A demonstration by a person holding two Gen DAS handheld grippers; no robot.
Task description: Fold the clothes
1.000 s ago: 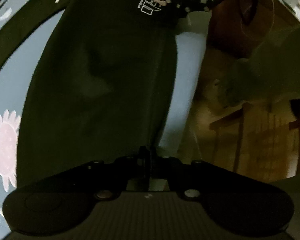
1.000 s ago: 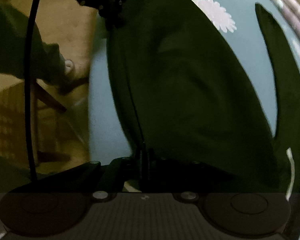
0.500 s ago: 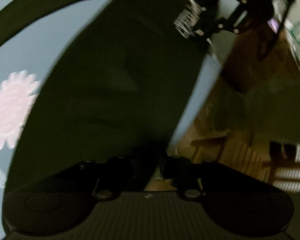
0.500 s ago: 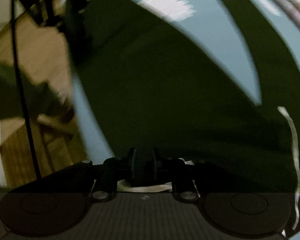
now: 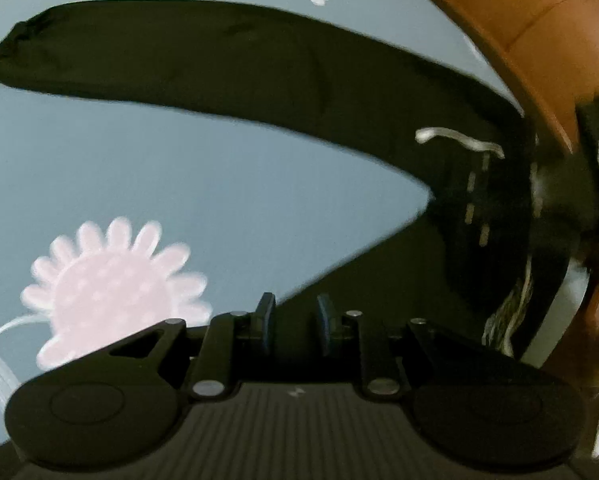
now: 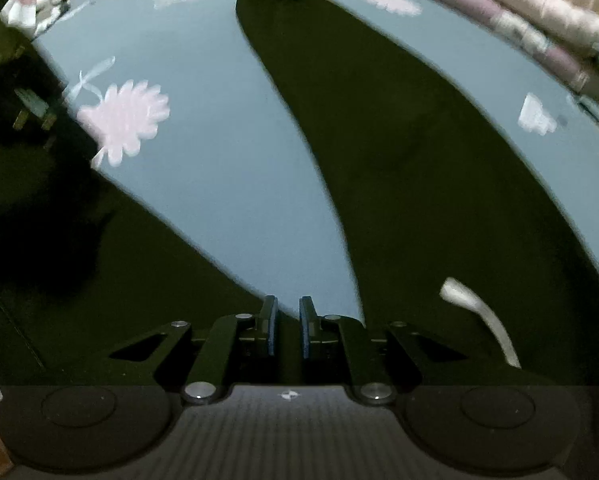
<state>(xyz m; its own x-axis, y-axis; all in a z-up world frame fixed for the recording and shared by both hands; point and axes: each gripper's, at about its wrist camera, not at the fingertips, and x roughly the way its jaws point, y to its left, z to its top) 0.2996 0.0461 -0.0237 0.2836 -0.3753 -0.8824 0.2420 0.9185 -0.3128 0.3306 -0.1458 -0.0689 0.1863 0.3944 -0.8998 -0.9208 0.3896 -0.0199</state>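
A pair of dark trousers (image 5: pixel 219 60) lies spread on a light blue bedsheet (image 5: pixel 179 180), its two legs splayed in a V. One leg (image 6: pixel 399 160) runs away from my right gripper and the other (image 6: pixel 119 260) runs off to the left. A white drawstring (image 5: pixel 455 140) marks the waist, and the same drawstring (image 6: pixel 479 312) shows at the lower right in the right wrist view. My left gripper (image 5: pixel 294 320) hovers open over the near leg's edge. My right gripper (image 6: pixel 286 316) stands slightly open at the crotch of the V, holding nothing.
The sheet carries pink flower prints (image 5: pixel 111 280) (image 6: pixel 123 120). A rolled pink and white quilt (image 6: pixel 519 12) lies along the far edge of the bed. A brown wooden surface (image 5: pixel 519 20) borders the bed on the right in the left wrist view.
Both grippers were shut on the trouser fabric and have let go. Both views have swung from the bed's edge and floor toward the sheet and splayed legs.
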